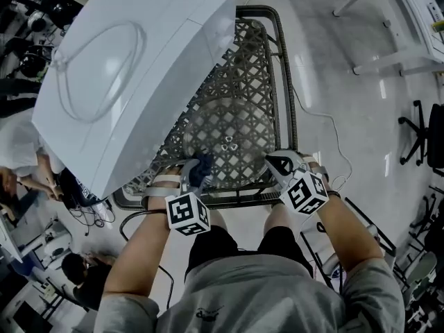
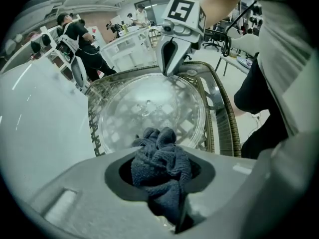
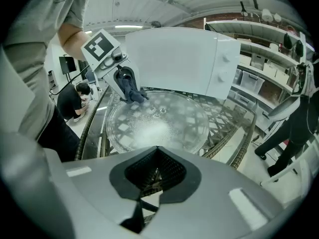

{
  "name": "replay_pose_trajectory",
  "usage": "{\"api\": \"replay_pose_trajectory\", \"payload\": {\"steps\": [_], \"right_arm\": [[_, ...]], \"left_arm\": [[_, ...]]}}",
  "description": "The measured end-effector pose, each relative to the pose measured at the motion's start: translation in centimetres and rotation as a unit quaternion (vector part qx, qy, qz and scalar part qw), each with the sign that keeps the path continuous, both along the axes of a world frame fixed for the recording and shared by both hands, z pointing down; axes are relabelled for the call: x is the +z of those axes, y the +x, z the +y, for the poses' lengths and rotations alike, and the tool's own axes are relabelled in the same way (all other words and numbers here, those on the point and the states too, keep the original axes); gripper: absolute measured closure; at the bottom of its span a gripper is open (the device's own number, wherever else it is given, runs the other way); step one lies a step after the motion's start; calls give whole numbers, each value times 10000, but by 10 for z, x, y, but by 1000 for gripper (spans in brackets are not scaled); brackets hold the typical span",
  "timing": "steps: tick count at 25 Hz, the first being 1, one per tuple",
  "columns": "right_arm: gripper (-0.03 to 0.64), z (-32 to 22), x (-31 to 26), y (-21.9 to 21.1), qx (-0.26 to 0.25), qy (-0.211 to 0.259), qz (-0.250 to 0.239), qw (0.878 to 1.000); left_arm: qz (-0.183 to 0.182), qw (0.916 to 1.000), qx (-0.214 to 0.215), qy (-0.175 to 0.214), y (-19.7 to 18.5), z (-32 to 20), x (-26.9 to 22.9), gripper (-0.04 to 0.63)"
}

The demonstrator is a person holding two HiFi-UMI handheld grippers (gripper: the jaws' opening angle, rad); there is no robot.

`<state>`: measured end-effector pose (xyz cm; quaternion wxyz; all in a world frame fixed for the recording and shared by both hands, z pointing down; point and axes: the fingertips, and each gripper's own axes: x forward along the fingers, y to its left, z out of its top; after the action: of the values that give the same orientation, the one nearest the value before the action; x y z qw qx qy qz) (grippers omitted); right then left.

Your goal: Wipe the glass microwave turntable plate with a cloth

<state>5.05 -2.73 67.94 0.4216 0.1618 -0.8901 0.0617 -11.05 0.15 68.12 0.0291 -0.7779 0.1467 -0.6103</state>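
The clear glass turntable plate (image 1: 239, 127) lies flat on a lattice table (image 1: 283, 75), in front of a white microwave (image 1: 132, 68). My left gripper (image 1: 196, 174) is shut on a bunched dark blue cloth (image 1: 203, 164) at the plate's near left rim. In the left gripper view the cloth (image 2: 160, 163) fills the jaws and hangs over the plate (image 2: 149, 108). My right gripper (image 1: 276, 164) sits at the plate's near right rim, its jaws shut on the edge. In the right gripper view the plate (image 3: 159, 121) runs into the closed jaws of that gripper (image 3: 157, 156).
The microwave (image 3: 179, 59) overhangs the table's left half and stands close behind the plate. The table has a raised dark rim (image 1: 291, 116). A cable (image 1: 326, 127) trails on the floor at the right. People (image 1: 21, 158) are at the left; an office chair (image 1: 423, 137) stands far right.
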Motion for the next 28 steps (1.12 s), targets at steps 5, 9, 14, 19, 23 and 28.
{"api": "replay_pose_trajectory", "payload": {"steps": [5, 9, 14, 19, 23, 28], "right_arm": [[609, -1, 1, -1, 21, -2, 47, 10000], [609, 0, 1, -1, 31, -5, 67, 10000], [609, 0, 1, -1, 46, 22, 67, 10000], [609, 0, 1, -1, 17, 25, 58, 10000], [609, 1, 0, -1, 27, 20, 38, 10000], [609, -1, 1, -1, 33, 40, 11, 10000]], "left_arm": [[-49, 10000, -10, 49, -3, -2, -1, 460], [495, 9988, 26, -32, 30, 0, -13, 460], [1150, 9915, 603, -71, 109, 18, -29, 459], [1357, 9849, 1070, -104, 170, 32, -28, 459], [1154, 9864, 1162, -139, 181, 36, -7, 459], [1166, 9884, 957, -194, 178, 33, 3, 459]]}}
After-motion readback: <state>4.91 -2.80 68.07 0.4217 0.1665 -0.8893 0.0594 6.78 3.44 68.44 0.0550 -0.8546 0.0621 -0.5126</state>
